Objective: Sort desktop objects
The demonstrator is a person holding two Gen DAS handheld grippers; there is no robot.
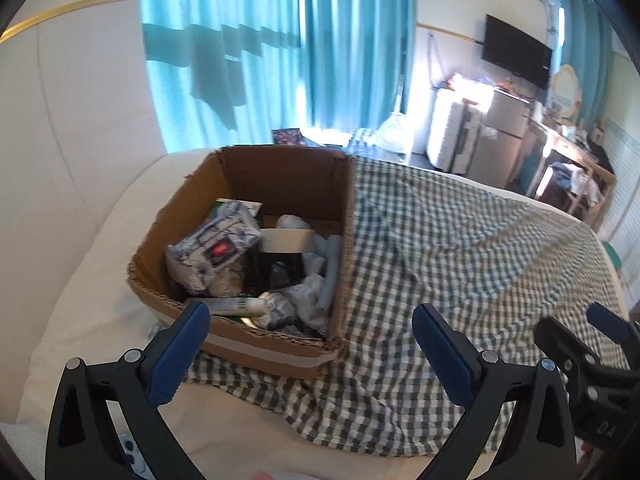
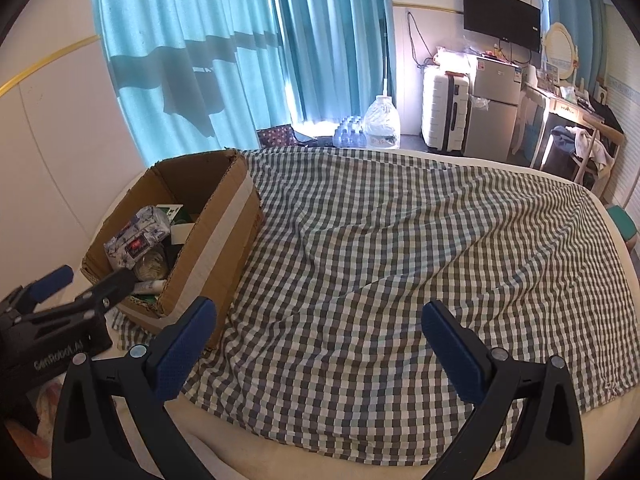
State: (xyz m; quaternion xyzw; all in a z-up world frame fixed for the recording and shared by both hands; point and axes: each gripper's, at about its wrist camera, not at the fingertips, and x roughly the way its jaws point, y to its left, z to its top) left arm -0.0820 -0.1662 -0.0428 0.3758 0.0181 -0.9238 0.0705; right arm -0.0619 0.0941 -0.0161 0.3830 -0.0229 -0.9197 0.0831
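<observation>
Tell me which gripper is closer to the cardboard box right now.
Left. The left gripper hangs just before the cardboard box, its near wall between the open jaws. The right gripper sits off to the box's right, over the checked cloth.

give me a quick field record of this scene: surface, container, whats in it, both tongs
surface: checked cloth over a white bed
container: open cardboard box at the cloth's left edge
contents: wrapped printed packet, white tube, black box, crumpled plastic
left tongs: open, empty, in front of the box
right tongs: open, empty, over bare cloth
loose items on cloth: none visible
</observation>
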